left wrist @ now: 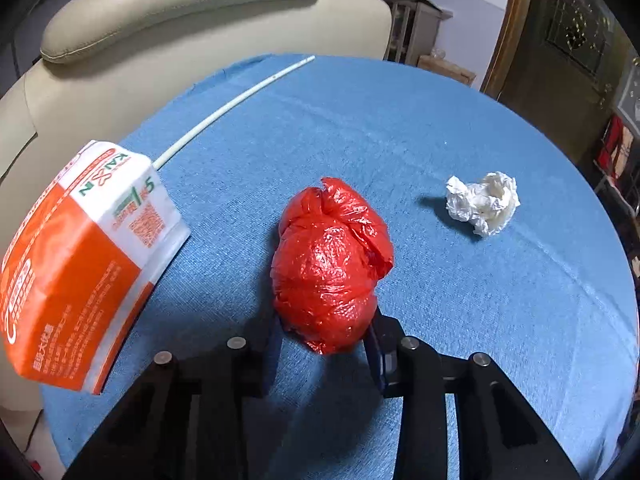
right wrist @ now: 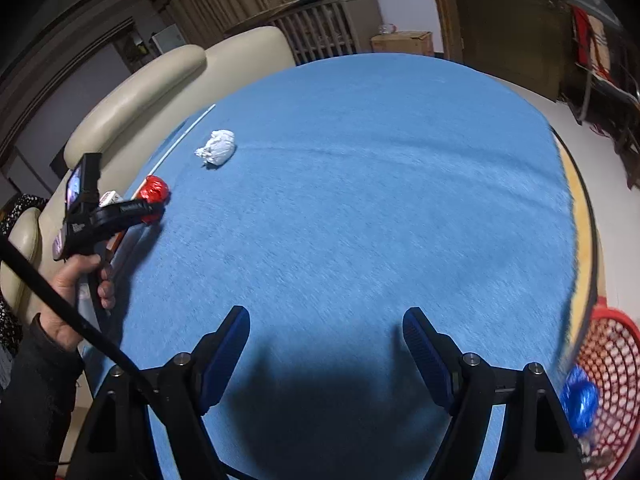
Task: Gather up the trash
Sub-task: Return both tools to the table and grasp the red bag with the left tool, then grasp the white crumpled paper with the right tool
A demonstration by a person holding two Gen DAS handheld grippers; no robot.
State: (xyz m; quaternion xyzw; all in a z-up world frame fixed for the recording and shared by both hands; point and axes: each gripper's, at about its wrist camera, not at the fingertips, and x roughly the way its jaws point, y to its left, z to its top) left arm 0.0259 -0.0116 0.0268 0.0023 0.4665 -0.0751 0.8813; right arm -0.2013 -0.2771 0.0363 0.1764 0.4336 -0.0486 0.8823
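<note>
Red plastic, crumpled into a ball (left wrist: 330,264), lies on the blue worktop (left wrist: 440,128) directly ahead of the left gripper (left wrist: 324,344), its near end already between the jaws. Its long axis runs straight away from them, roughly along the fingers, so the narrow width faces the pads. The jaws stand spread to either side; the right finger (left wrist: 378,344) seems to touch the ball's flank, while the left sits a little apart, and nothing is clamped yet. Closing here should take the ball by its near end.

Further ahead and to the right of these jaws rests a white paper wad (left wrist: 484,202); to their left, an orange-and-white pack (left wrist: 80,256).

Well apart, the right gripper (right wrist: 326,344) hangs spread and empty over bare cloth, the red basket (right wrist: 612,360) just beside it to the right, below the worktop's edge.
</note>
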